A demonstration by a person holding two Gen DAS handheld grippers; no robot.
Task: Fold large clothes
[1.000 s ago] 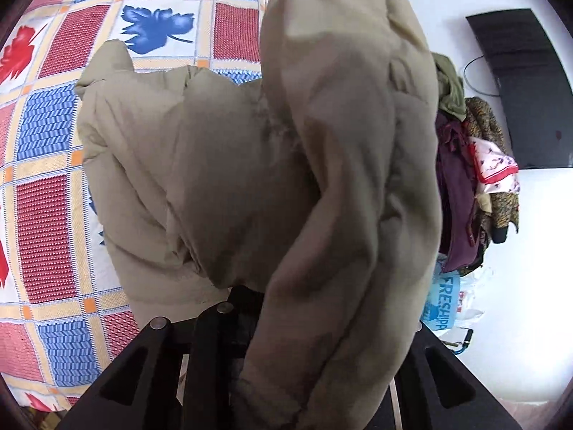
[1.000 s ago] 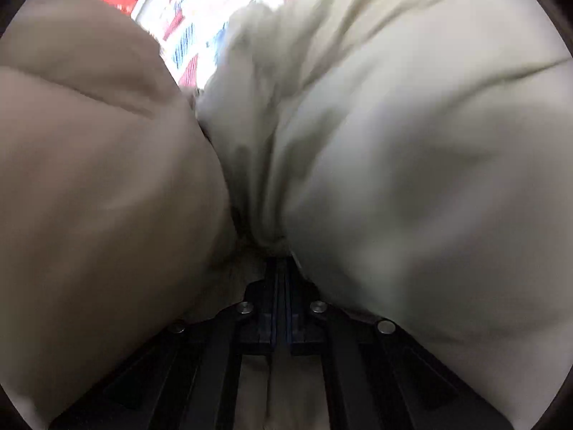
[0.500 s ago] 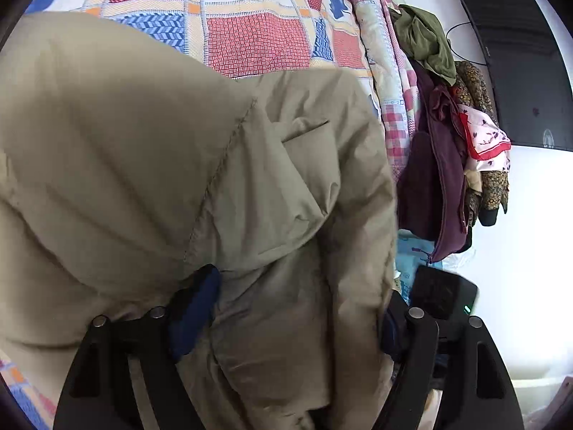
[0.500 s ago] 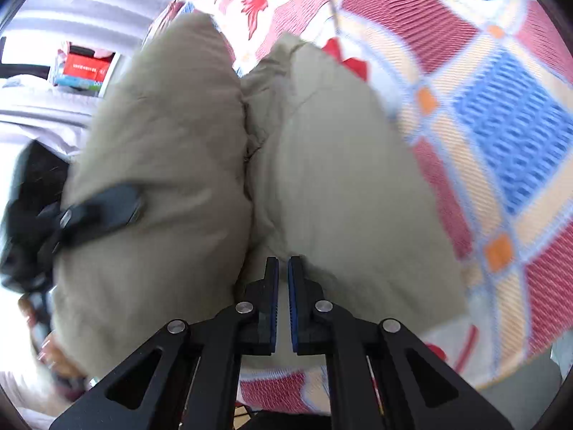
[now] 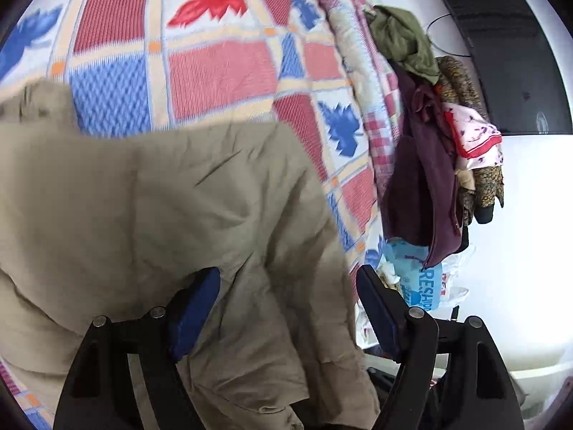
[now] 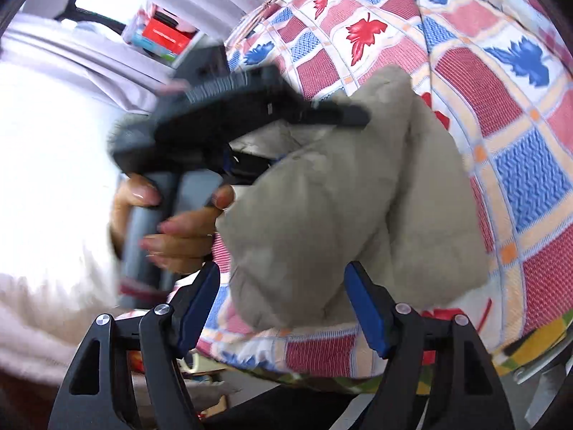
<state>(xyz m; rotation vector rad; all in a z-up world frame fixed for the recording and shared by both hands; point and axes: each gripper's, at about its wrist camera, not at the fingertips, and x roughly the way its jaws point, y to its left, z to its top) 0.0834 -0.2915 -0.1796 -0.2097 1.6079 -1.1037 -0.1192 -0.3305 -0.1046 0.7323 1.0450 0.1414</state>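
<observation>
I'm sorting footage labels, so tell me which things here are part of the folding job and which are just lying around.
Part of the job:
- beige padded jacket, lying bunched on the patchwork bedspread
- left tongs, open
- right tongs, open, jaws have just been opening, not pressing on anything

Just lying about:
- pile of hanging clothes
- black screen
- blue plastic bag
- red box

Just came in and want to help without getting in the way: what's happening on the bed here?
A person is folding a bulky beige jacket on the patchwork quilt, using a handheld gripper in each hand. Both grippers are open: the right gripper has just let go and hangs above the folded bundle, and the left gripper has its open jaws over the jacket's edge without pinching it. A pile of other clothes hangs beside the bed.
</observation>
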